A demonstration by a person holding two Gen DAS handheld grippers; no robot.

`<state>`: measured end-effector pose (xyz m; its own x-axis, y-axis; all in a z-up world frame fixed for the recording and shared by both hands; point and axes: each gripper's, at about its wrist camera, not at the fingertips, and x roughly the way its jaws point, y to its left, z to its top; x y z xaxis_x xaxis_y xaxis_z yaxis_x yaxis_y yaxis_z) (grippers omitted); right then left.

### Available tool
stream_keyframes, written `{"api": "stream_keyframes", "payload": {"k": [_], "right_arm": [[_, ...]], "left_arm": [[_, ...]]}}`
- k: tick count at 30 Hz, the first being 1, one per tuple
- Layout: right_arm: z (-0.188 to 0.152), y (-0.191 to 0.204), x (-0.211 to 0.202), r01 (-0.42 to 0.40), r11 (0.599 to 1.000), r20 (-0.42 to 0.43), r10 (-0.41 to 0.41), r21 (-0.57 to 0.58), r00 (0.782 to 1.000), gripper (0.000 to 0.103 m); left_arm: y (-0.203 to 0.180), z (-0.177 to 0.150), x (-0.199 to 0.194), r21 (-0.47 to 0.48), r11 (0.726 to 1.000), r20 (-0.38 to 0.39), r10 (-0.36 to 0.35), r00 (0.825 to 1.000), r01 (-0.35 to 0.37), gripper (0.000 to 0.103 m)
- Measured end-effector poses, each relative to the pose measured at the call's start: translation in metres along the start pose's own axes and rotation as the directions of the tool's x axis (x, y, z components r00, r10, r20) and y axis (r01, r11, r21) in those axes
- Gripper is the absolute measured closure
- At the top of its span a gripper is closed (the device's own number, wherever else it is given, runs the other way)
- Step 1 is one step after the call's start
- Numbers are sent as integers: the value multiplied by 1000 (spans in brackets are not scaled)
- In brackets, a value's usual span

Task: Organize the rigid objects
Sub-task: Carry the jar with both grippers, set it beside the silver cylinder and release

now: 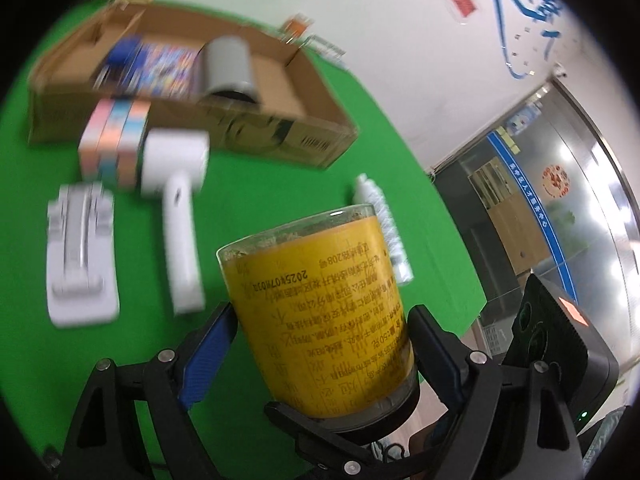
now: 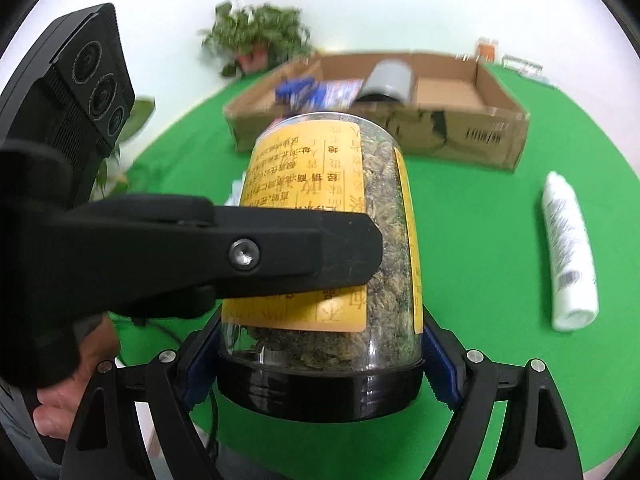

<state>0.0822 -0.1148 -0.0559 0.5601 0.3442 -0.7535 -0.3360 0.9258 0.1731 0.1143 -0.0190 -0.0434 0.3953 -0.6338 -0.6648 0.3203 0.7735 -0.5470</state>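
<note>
Holding clear jar (image 1: 320,304) off green worktop (image 1: 280,184) with both grippers: your left gripper (image 1: 324,340) jaws clamping its body, right gripper (image 2: 320,364) jaws clamping black lid (image 2: 320,392).

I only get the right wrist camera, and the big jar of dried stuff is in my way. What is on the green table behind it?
Observer: A white lint roller lies flat there, left of the jar in the left wrist view.
Operator: Anything next to it?
Observer: A pastel striped box stands by the roller's head, in front of the cardboard box. A white plastic stand lies beside the handle.
Operator: Is the left hand-held gripper really holding the jar?
Observer: Yes, its two fingers press the labelled body from both sides.
</note>
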Motion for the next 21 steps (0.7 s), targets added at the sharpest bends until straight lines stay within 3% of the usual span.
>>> {"api": "stream_keyframes", "payload": {"k": [6,14,21], "right_arm": [[45,-14,-25,43,999,112,-43,-1,993,19],[122,-37,-47,113,993,170,-118,39,978,19],[197,-67,-40,104,994,122,-107,31,987,19]], "left_arm": [[-27,58,-2,122,992,33,-20,999,16,16],[-43,140,-3,171,982,26,-86,996,80,16],[-42,218,12,149,986,-7,-81,997,81,16]]}}
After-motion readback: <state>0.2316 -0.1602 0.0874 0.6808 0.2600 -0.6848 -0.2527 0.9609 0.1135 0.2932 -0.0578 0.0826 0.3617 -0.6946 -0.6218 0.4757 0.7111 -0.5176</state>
